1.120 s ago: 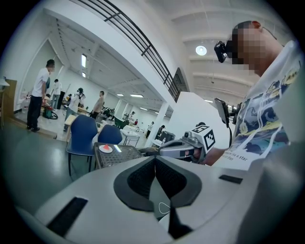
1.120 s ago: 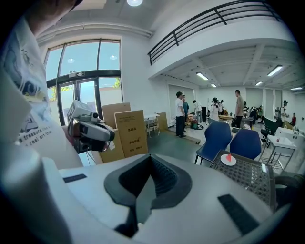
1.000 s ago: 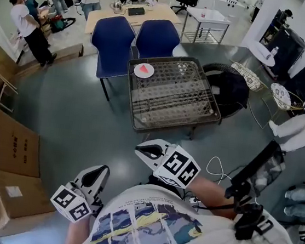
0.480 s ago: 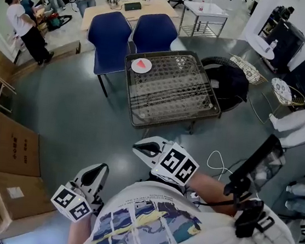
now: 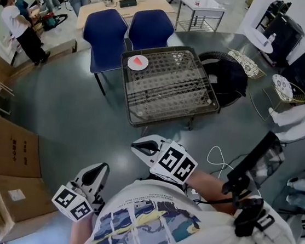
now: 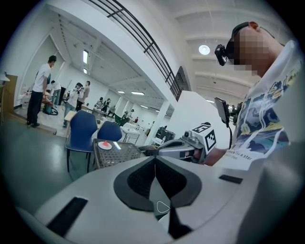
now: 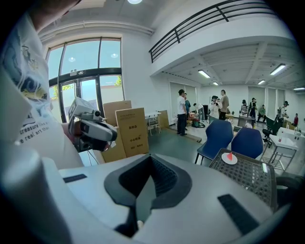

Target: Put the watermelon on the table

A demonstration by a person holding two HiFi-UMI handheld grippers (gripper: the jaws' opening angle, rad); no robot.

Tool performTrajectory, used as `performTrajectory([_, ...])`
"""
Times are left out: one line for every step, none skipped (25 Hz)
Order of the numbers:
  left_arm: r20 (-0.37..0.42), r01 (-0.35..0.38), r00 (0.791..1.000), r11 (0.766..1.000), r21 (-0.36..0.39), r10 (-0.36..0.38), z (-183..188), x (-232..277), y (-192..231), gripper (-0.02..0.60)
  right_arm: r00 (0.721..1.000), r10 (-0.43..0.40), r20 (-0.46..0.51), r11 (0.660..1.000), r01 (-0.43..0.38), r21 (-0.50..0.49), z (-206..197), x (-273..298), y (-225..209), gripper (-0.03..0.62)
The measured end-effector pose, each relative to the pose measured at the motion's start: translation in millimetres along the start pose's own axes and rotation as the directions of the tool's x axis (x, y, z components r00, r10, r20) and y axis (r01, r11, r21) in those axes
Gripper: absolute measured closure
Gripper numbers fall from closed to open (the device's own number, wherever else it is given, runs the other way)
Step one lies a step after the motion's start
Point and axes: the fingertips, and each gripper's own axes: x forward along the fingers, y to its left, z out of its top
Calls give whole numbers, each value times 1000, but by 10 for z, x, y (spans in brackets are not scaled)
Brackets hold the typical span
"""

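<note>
A red watermelon slice [image 5: 139, 62] lies on a white plate [image 5: 133, 65] at the far left corner of the low mesh table [image 5: 170, 90]. Both grippers hang close to my body, well short of the table. My left gripper [image 5: 101, 169] is shut with nothing in it, and my right gripper [image 5: 135, 146] is shut and empty too. In the left gripper view the jaws [image 6: 155, 159] meet, with the slice [image 6: 105, 144] small and far beyond them. From the right gripper [image 7: 149, 158] the slice [image 7: 229, 156] shows on the table [image 7: 250, 178] at right.
Two blue chairs [image 5: 125, 32] stand behind the table. A black round seat [image 5: 224, 78] and wire baskets [image 5: 283, 88] sit to its right. Cardboard boxes [image 5: 1, 144] line the left. A white cable [image 5: 217, 157] lies on the floor. People [image 5: 15, 24] stand at far left.
The head view has drifted, so the table and chairs sit slightly higher and further left in the picture. Both grippers have stayed where they were, still shut.
</note>
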Motion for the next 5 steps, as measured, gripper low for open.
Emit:
performTrajectory([-2, 1, 1000, 1000, 0, -1, 1, 21, 6, 569, 1000, 0, -2, 1000, 0, 0, -1, 2, -20, 585])
performTrajectory([-5, 1, 1000, 1000, 0, -1, -3, 44, 13, 569, 1000, 1, -1, 1000, -1, 0, -4, 4, -39, 585])
performTrajectory([-7, 1, 1000, 1000, 1, -1, -9, 68, 19, 569, 1000, 2, 2, 1000, -2, -1, -9, 8, -57, 585])
performTrajectory([-9, 1, 1000, 1000, 1, -1, -16, 92, 26, 569, 1000, 3, 3, 1000, -3, -1, -15, 11, -75, 585])
performTrajectory([-10, 1, 1000, 1000, 2, -1, -23, 116, 32, 569, 1000, 4, 5, 1000, -4, -1, -22, 14, -92, 585])
